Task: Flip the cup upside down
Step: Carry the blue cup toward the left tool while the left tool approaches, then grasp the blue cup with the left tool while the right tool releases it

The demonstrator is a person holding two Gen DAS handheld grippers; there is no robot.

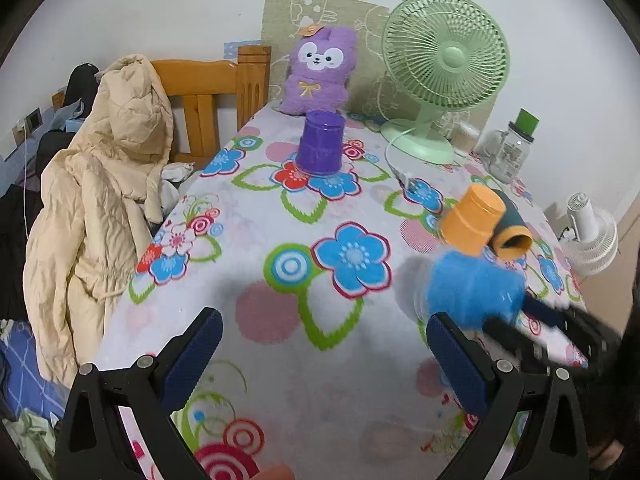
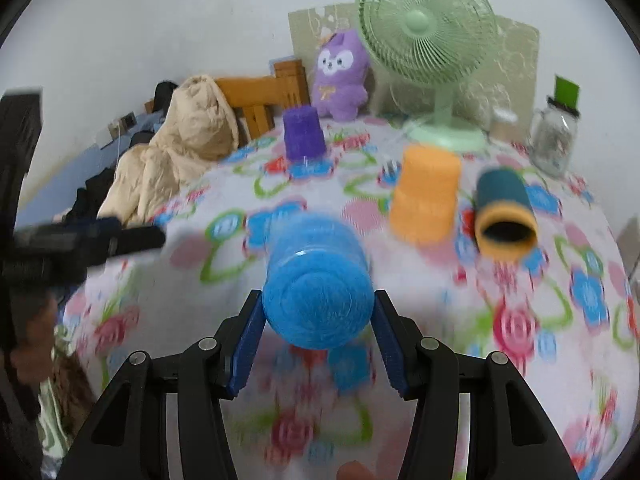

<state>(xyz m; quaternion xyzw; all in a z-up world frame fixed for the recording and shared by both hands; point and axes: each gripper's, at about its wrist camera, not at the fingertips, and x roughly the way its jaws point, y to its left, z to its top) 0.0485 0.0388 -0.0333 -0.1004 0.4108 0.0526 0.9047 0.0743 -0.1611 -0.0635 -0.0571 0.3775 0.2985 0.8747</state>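
A: Item one. Blue ribbed plastic cup [image 2: 320, 292], clamped between the two blue pads of the right gripper [image 2: 318, 344], held in the air above the near part of the table with the flowered cloth [image 2: 520, 360], towards its near right corner as the left camera shows it. It does not appear to touch the cloth.

B: Orientation?

A: Closed base faces back toward the right wrist camera; the mouth points away, toward the far edge. Long axis roughly along the fingers, close to level and dipping a little at the mouth. Motion blur keeps the exact tilt uncertain.

B: Item two?

A: Left gripper [image 1: 324, 356], jaws spread wide, holding nothing, over the near edge of the table. The blue cup shows just beyond its right pad, apart from it.

B: Others on the cloth?

A: Purple plastic cup [image 1: 320, 140], mouth down, near the far edge. Orange plastic cup [image 1: 472, 218], mouth down and looking slightly tilted, toward the right edge. Dark teal cup with an orange rim [image 1: 512, 226], lying on its side just beside the orange one, mouth toward the near edge.

B: Handling note for the step in hand?

A: My judgement: mid-flip. Keep the grip firm, roll the wrist until the mouth faces straight down, lower onto bare cloth clear of the orange cup, let the rim sit flat all round, then release.
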